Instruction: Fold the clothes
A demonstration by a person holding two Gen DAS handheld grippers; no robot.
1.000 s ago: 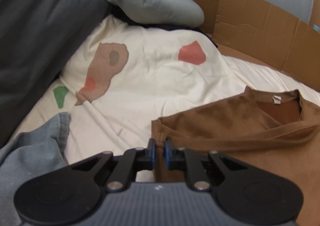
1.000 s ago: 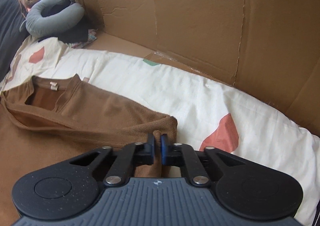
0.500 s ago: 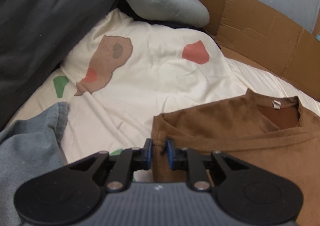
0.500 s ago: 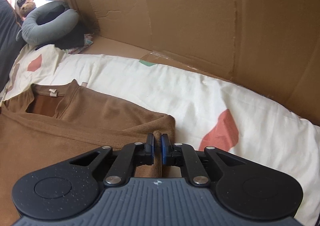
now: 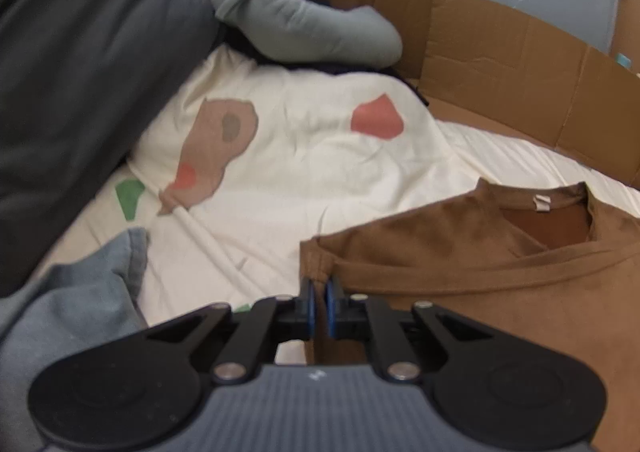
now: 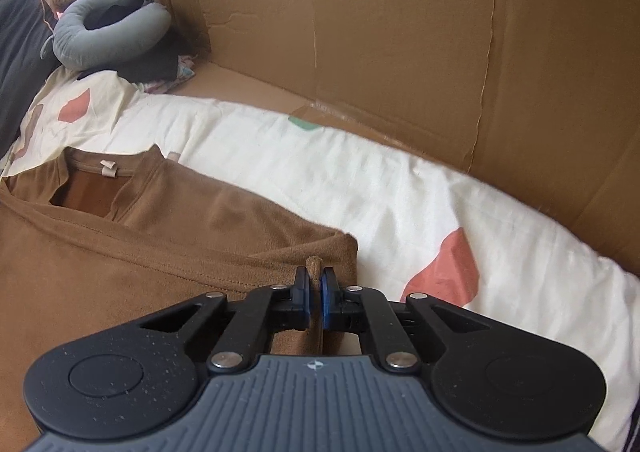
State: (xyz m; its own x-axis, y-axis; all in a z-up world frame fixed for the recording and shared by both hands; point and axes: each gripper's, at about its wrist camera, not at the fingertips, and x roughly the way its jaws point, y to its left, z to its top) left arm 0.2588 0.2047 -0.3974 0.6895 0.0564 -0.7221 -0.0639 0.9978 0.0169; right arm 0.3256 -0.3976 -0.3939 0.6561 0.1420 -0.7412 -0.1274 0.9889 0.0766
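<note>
A brown T-shirt point(image 5: 460, 252) lies on the cream sheet, its lower part folded up toward the collar with the white label point(image 5: 542, 203). My left gripper point(image 5: 319, 286) sits at the fold's left corner. Its jaws are closing, and a pinch of brown cloth is pressed between the blue pads. In the right wrist view the same shirt point(image 6: 140, 252) ends at a folded right corner. My right gripper point(image 6: 315, 276) is there, its jaws closing on a small tuft of brown cloth that sticks up between the pads.
The cream sheet point(image 5: 320, 163) with coloured patches covers the bed. A dark grey cushion point(image 5: 80, 71) stands at the left, with a blue-grey garment point(image 5: 80, 300) below it. Behind are a grey curved pillow point(image 5: 304, 27) and a tall cardboard wall point(image 6: 400, 51).
The left jaws stood a little wider half a second ago and have narrowed again onto the shirt's corner. Both hands stay in about the same place; the shirt has not moved.
</note>
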